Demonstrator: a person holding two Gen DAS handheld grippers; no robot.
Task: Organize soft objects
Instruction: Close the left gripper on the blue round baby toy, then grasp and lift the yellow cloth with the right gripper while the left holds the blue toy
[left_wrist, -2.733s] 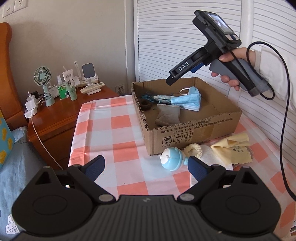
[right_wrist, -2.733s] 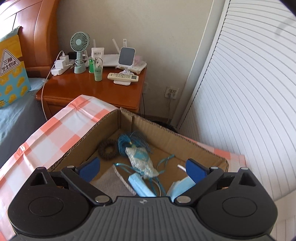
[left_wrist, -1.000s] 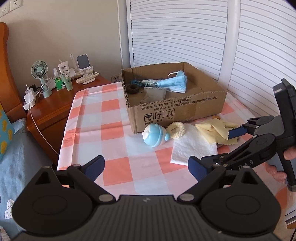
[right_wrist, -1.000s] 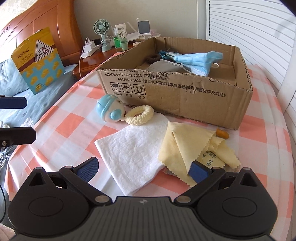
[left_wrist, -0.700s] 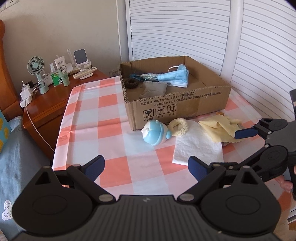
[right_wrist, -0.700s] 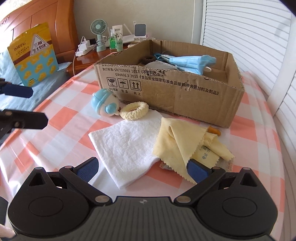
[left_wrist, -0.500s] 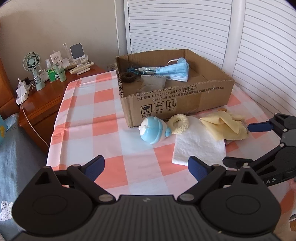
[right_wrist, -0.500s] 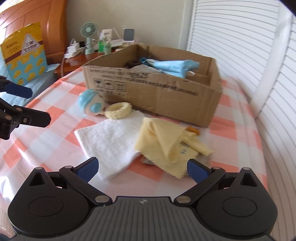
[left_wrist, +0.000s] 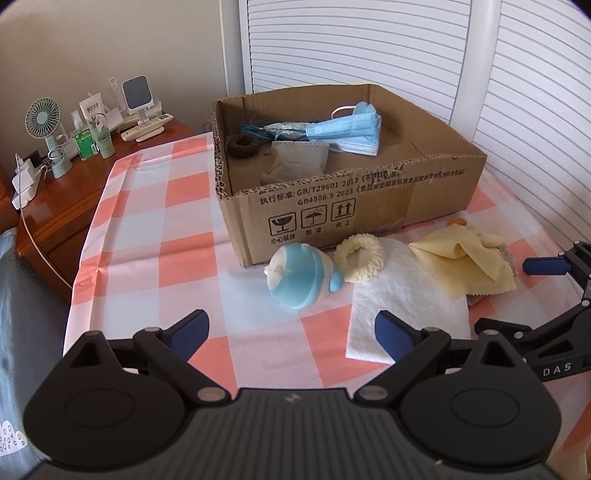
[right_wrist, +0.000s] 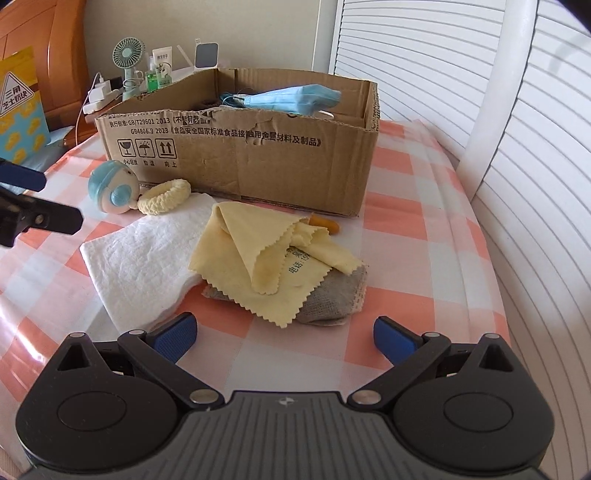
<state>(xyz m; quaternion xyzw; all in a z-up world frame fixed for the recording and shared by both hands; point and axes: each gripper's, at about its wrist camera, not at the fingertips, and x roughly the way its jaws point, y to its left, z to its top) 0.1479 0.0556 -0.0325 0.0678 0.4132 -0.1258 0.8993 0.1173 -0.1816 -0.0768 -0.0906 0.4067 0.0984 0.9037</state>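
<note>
several soft pieces lie before our cardboard box (right_wrist: 236, 162). we judge the yellow cloth (right_wrist: 258, 254), draped on a grey knit pouch (right_wrist: 332, 295), light and limp; pinch its near folded edge. right gripper (right_wrist: 284, 336) and left gripper (left_wrist: 291, 330) both gape, empty.

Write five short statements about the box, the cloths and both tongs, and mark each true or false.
1. The blue face mask lies inside the cardboard box. True.
2. The yellow cloth lies partly over a grey knitted cloth. True.
3. The right tongs are shut on the yellow cloth. False: they are open and hold nothing.
4. The cream scrunchie sits inside the box. False: it lies on the checked tablecloth in front of the box, beside the blue toy.
5. The left tongs are open and empty. True.
</note>
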